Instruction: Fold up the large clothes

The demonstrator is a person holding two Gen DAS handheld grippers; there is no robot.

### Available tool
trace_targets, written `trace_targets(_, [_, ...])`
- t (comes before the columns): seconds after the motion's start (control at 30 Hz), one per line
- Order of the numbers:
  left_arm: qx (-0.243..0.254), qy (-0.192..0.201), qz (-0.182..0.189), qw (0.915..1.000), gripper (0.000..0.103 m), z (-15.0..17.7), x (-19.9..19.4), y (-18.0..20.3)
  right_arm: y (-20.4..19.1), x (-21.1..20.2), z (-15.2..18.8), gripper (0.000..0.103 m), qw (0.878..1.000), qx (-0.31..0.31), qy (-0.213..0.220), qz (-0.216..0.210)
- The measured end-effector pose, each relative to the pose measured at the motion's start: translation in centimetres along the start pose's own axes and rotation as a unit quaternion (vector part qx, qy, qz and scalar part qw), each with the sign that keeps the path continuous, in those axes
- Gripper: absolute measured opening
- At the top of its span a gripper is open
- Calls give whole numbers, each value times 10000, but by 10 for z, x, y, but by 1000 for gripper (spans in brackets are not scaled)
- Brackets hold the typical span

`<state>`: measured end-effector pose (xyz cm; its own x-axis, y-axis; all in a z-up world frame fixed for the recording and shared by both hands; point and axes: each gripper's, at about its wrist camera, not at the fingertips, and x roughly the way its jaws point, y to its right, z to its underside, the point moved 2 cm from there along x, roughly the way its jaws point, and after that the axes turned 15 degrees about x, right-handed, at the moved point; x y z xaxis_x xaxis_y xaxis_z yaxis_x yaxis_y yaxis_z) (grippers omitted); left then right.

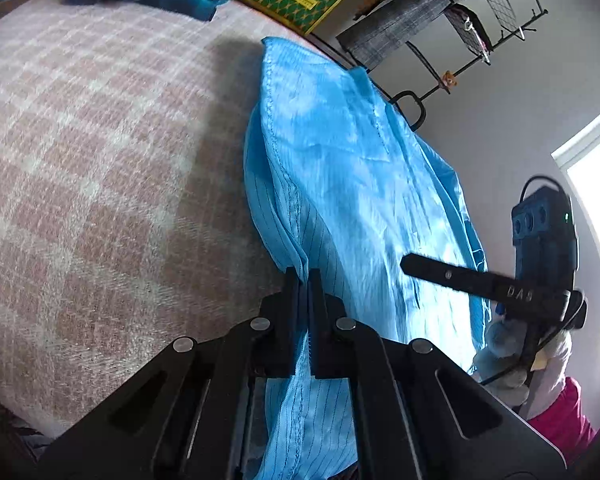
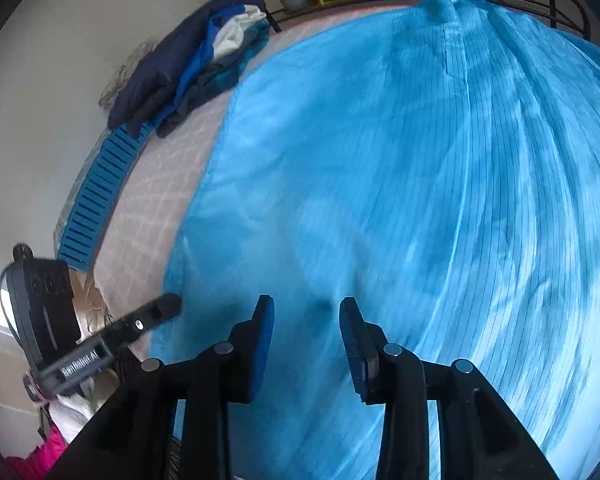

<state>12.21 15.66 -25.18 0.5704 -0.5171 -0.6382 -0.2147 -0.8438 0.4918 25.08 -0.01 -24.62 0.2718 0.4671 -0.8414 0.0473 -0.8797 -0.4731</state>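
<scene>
The light blue garment (image 1: 340, 168) lies spread on the pink checked bed cover (image 1: 100, 160). One folded edge runs between the left gripper (image 1: 303, 280), clamped on it. The right gripper (image 2: 306, 312) hovers above the cloth, jaws apart, nothing between them.

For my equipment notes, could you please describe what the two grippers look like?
Both are black, with angular linkage arms joined by round silver pins. The right gripper has ridged blue pads; the left gripper shows white "GenRobot.AI" lettering in the right wrist view. Each carries a black camera block with a thin black cable.
</scene>
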Motion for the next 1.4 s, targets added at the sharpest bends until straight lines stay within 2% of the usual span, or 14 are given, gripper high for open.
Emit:
trace_targets(0.1, [55,80,14,10000,1,-5,-3,7,-30,-6,-25,57,9996,-107,183,-180])
trace_targets(0.37, [275,179,-43,9995,1,-12,-6,26,-120,58,-71,58,9964,-814,-197,130])
trace_targets(0.5, [358,203,-61,9991,0,-14,-7,29,-139,97,-67,59,9896,-1173,-321,775])
trace_targets(0.53, [393,194,-82,9990,0,-15,-6,30,-140,104,-66,57,9868,-1264,-349,951])
trace_targets(0.63, [457,132,-152,9988,0,-15,-1,29,-135,118,-68,8,9822,-1371,-440,1207])
trace_targets(0.67, [478,111,-151,9987,0,-16,1,29,-132,119,-70,1,9831,-1341,-445,1163])
trace_targets(0.8, [455,123,-40,9989,3,-15,-6,22,-115,99,-80,0,9923,-1003,-344,645])
trace_targets(0.83, [437,108,-39,9990,18,-12,-11,20,-110,92,-85,0,9940,-900,-304,534])
trace_targets(0.87, [400,134,20,9991,45,-9,-15,16,-104,84,-88,0,9954,-817,-258,432])
trace_targets(0.93, [199,334,131,9992,69,-2,-26,6,-97,73,-95,0,9973,-669,-166,255])
trace_targets(1.17, [-98,-178,1372,9903,67,11,7,1,-76,45,-105,0,9991,-425,21,-32])
trace_targets(1.2, [-69,-307,1535,9876,62,13,13,5,-77,43,-105,0,9990,-438,37,-46])
trace_targets(1.27, [62,-535,1601,9856,34,17,20,11,-79,39,-105,0,9988,-476,73,-89])
trace_targets(1.4, [-17,-439,1551,9869,9,23,4,7,-88,41,-102,0,9978,-641,56,-140])
